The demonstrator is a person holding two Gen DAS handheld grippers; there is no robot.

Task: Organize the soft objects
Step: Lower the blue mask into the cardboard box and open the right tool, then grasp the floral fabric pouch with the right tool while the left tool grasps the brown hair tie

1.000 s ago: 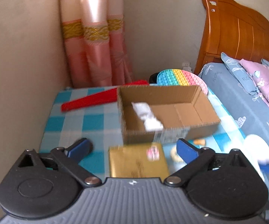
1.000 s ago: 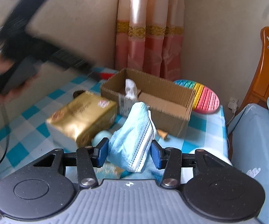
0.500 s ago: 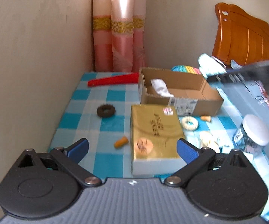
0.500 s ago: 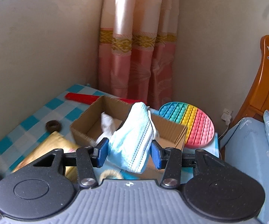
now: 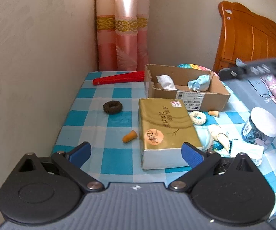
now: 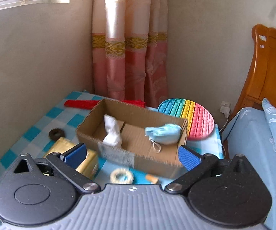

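A blue face mask (image 6: pixel 164 134) lies crumpled in the right end of the open cardboard box (image 6: pixel 157 163), free of any grip. A white tissue wad (image 6: pixel 112 132) stands in the box's left part. My right gripper (image 6: pixel 131 154) hovers just before the box's front wall, jaws opening wide with nothing between the pads. My left gripper (image 5: pixel 137 152) stands open above the table's near edge, its right finger beside the near corner of a gold box (image 5: pixel 164 122). Loose on the checked cloth lie a brown scrunchie (image 5: pixel 112 107), a white scrunchie (image 5: pixel 197 117) and two orange earplugs (image 5: pixel 129 136).
A red folded fan (image 5: pixel 118 77) lies behind the box by the curtain. A rainbow pop-it mat (image 6: pixel 191 118) leans at the back right. A clear jar with a white lid (image 5: pixel 260 126) stands at the right edge. Wall on the left, bed (image 6: pixel 252 143) on the right.
The right gripper carried the blue mask over the box and let it go; the mask now lies inside. The left gripper drew back from the box to the table's near edge.
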